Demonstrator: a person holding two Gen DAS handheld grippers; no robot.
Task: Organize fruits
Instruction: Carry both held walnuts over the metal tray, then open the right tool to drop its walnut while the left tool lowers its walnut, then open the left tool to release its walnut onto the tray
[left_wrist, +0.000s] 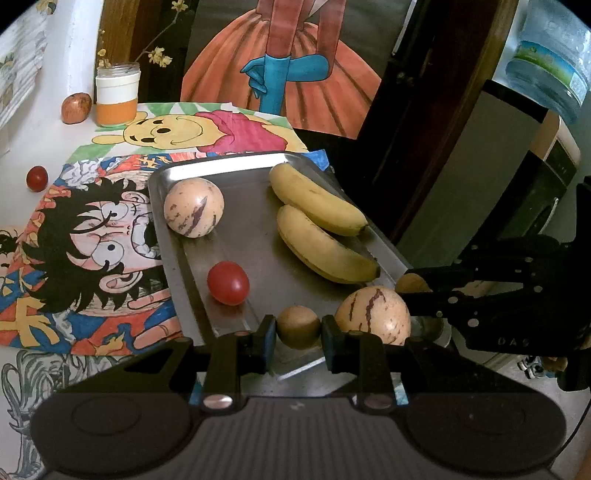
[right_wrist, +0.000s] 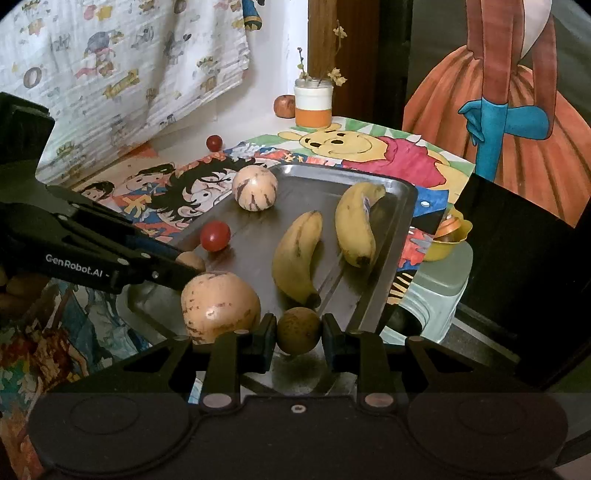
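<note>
A steel tray (left_wrist: 255, 218) (right_wrist: 317, 184) holds two bananas (left_wrist: 319, 201) (right_wrist: 297, 258), two striped pale melons (left_wrist: 194, 206) (right_wrist: 220, 306) and a red tomato (left_wrist: 228, 282) (right_wrist: 215, 236). My left gripper (left_wrist: 298, 339) is shut on a small brown round fruit (left_wrist: 298, 326) over the tray's near end. My right gripper (right_wrist: 298, 341) is likewise shut on a second small brown fruit (right_wrist: 298, 330) at the tray's near edge. Each gripper shows in the other's view, the right gripper (left_wrist: 406, 284) and the left gripper (right_wrist: 188, 266), both beside the near melon.
Off the tray, a second red tomato (left_wrist: 37, 178) (right_wrist: 214, 142), a reddish fruit (left_wrist: 75, 108) and an orange-and-white jar (left_wrist: 117, 94) stand at the back of the cartoon-covered table. A yellow bowl (right_wrist: 448, 236) sits on a pale stool (right_wrist: 436, 291) right of the table.
</note>
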